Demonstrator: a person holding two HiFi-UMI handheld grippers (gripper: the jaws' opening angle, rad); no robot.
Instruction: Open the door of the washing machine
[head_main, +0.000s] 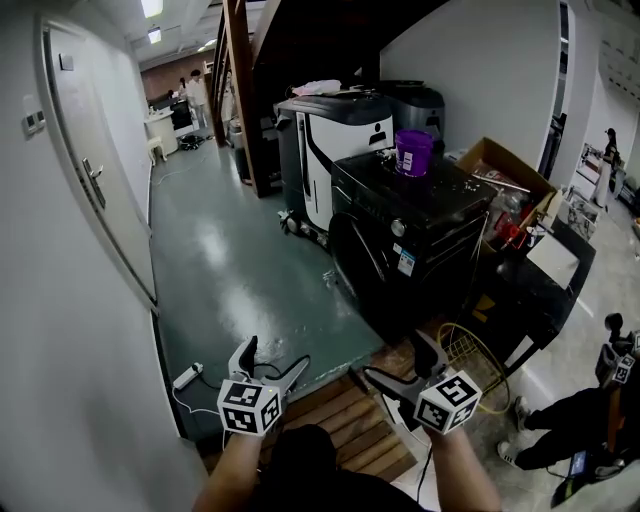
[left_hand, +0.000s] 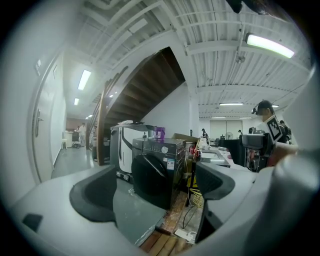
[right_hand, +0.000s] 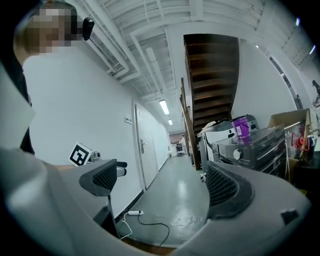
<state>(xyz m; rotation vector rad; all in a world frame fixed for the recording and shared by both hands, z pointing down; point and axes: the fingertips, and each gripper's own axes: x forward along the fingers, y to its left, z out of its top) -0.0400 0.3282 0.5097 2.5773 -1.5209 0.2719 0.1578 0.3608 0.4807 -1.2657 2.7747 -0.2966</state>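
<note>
Grey-green hallway floor (head_main: 230, 270) ahead, and the washing machine (head_main: 415, 235) stands beyond it, its round door (head_main: 358, 262) shut. Well short of it, left tool (head_main: 272, 358) and right tool (head_main: 398, 362) hang spread wide, empty, probably readied for the door's edge.

Black washing machine (head_main: 420, 228) stands upright on the floor, and its round dark door (head_main: 358, 264) sits shut, flush against the front.

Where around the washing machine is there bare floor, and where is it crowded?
Bare: the green floor between the white door and the washing machine. Crowded: right of the machine, around the cardboard box.
</note>
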